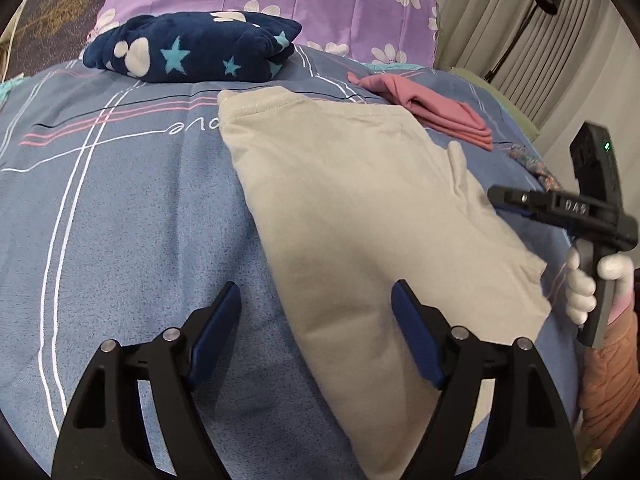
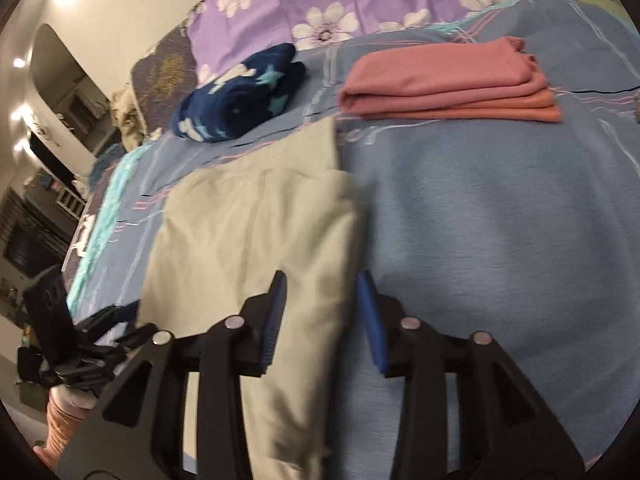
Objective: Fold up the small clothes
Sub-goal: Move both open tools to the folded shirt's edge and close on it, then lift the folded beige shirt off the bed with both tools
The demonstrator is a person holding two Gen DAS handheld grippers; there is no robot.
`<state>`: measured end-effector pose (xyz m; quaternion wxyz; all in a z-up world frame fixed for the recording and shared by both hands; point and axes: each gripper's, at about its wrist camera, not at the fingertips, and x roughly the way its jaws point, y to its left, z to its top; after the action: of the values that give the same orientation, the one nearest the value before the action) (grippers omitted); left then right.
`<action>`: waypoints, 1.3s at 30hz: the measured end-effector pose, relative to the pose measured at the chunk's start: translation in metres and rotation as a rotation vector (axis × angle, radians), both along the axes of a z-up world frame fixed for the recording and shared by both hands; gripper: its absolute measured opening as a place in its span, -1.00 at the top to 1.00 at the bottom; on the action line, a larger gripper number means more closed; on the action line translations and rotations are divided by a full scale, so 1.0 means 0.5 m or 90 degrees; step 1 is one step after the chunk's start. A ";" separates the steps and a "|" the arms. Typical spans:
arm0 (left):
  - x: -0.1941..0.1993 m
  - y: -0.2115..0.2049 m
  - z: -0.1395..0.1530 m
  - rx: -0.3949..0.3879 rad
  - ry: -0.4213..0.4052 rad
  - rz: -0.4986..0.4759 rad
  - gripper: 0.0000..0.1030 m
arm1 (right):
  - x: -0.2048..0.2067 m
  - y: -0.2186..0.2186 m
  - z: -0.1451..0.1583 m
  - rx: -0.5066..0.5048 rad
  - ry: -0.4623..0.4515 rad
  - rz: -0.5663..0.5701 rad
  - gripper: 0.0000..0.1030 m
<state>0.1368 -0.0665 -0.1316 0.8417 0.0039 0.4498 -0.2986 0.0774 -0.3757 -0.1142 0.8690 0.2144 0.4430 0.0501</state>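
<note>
Both grippers, left gripper [image 1: 316, 312] and right gripper [image 2: 322, 304], stand apart, gripping nothing, over the beige garment [image 1: 360, 200] lying half-folded on the bed [image 1: 120, 220], apparently between folds; next needs fresh edge grips.

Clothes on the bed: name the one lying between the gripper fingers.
The beige garment, spread flat; the pink stack and navy star-print bundle lie folded farther back.

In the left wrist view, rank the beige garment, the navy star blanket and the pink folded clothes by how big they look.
1. beige garment, clearly largest, though nearest the camera.
2. navy star blanket.
3. pink folded clothes, though farther off and seen edge-on, so true size is unsure.
</note>
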 end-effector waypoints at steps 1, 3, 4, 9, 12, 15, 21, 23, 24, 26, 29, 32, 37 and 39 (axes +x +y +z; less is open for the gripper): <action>0.004 -0.002 0.001 0.004 -0.003 -0.002 -0.52 | 0.002 -0.003 -0.007 0.009 0.010 0.004 0.16; 0.011 -0.008 0.002 0.014 -0.010 -0.008 -0.52 | 0.010 -0.006 -0.029 0.047 0.034 0.021 0.15; 0.016 -0.013 0.000 0.017 -0.010 -0.016 -0.52 | 0.012 -0.004 -0.037 0.056 0.038 0.029 0.14; 0.052 -0.019 -0.011 -0.019 0.022 -0.044 -0.53 | 0.022 -0.004 -0.042 0.082 0.030 0.049 -0.02; 0.069 -0.013 -0.010 -0.054 0.047 -0.048 -0.53 | 0.024 0.000 -0.041 0.080 0.034 0.058 -0.02; 0.073 -0.004 -0.009 -0.079 0.069 -0.052 -0.53 | 0.020 0.015 -0.036 0.056 0.044 0.080 -0.02; 0.106 -0.056 -0.016 -0.044 0.057 -0.084 -0.52 | 0.066 0.034 -0.046 0.042 0.055 0.123 -0.16; 0.121 -0.073 -0.017 -0.036 0.055 -0.089 -0.51 | 0.097 0.039 -0.048 0.054 0.046 0.144 -0.28; 0.130 -0.079 -0.017 -0.034 0.054 -0.091 -0.46 | 0.111 0.038 -0.050 0.061 0.042 0.148 -0.28; 0.148 -0.086 -0.020 -0.037 0.055 -0.088 -0.32 | 0.130 0.034 -0.053 0.078 0.038 0.156 -0.28; 0.170 -0.082 -0.024 -0.059 0.062 -0.082 -0.09 | 0.155 0.026 -0.058 0.109 0.023 0.170 -0.23; 0.184 -0.081 -0.028 -0.074 0.065 -0.066 0.12 | 0.172 0.021 -0.062 0.125 0.018 0.150 0.08; 0.160 -0.092 -0.004 -0.029 0.016 -0.066 0.59 | 0.145 0.069 -0.018 0.004 -0.019 0.140 0.55; 0.144 -0.099 0.017 -0.011 -0.017 -0.076 0.69 | 0.122 0.099 0.016 -0.077 -0.053 0.136 0.63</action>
<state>0.2088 -0.1160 -0.1233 0.8284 0.0274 0.4350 -0.3519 0.1383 -0.3262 -0.1061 0.8877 0.1108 0.4292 0.1246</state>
